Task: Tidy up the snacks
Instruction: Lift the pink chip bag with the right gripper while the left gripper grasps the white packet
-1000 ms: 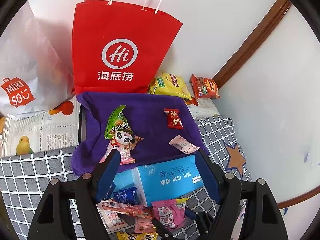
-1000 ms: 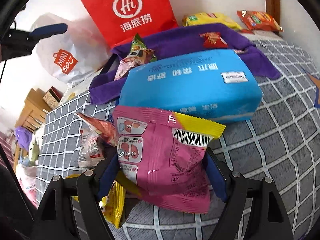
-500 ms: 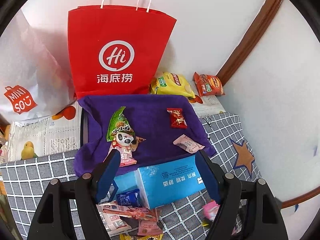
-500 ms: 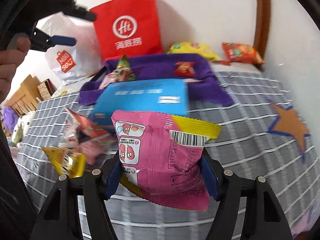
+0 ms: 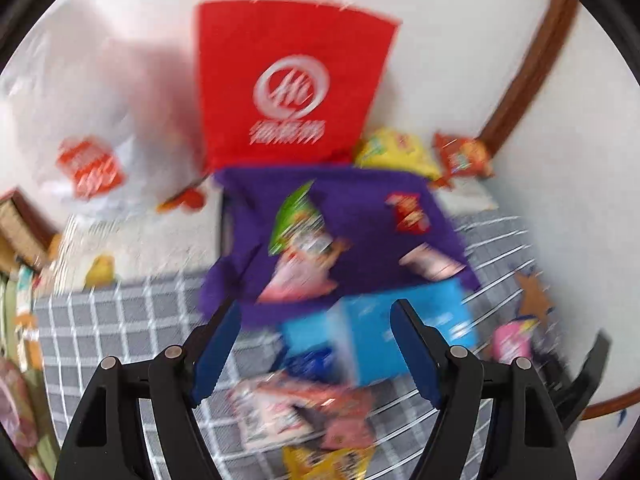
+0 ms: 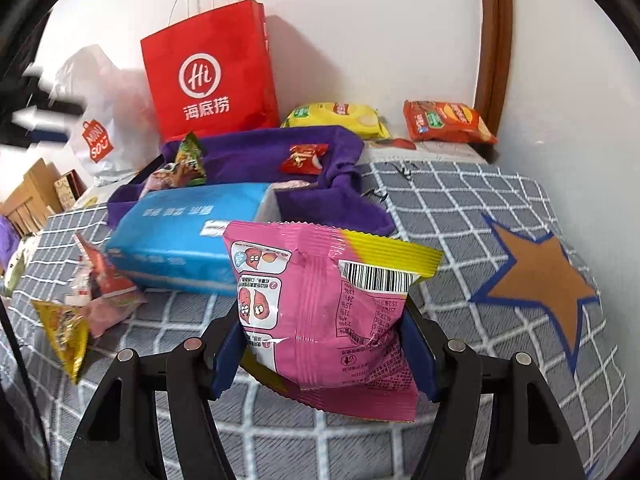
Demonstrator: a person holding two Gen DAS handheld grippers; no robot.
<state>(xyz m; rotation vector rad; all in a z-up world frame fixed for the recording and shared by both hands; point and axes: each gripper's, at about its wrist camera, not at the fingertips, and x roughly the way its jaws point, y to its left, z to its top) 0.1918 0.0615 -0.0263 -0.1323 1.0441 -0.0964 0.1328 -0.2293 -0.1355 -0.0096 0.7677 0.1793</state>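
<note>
My right gripper (image 6: 324,344) is shut on a pink and yellow snack packet (image 6: 320,300) and holds it upright above the checked cover. The same packet (image 5: 512,340) shows at the right in the blurred left wrist view. My left gripper (image 5: 316,320) is open with nothing between its fingers. It hangs over a blue tissue pack (image 5: 400,328) and a heap of loose snack packets (image 5: 288,408). Behind them lies a purple cloth-lined tray (image 6: 248,148) with a green packet (image 6: 190,152) and a red packet (image 6: 302,158) in it.
A red paper bag (image 6: 212,76) and a white plastic bag (image 6: 96,120) stand against the back wall. A yellow chip bag (image 6: 340,116) and an orange one (image 6: 444,120) lie at the back right. The white wall closes the right side, beside an orange star patch (image 6: 540,276).
My right gripper has carried the pink packet to the right, away from the snack heap and tissue pack. The left wrist view has swung and sunk a little and is now blurred.
</note>
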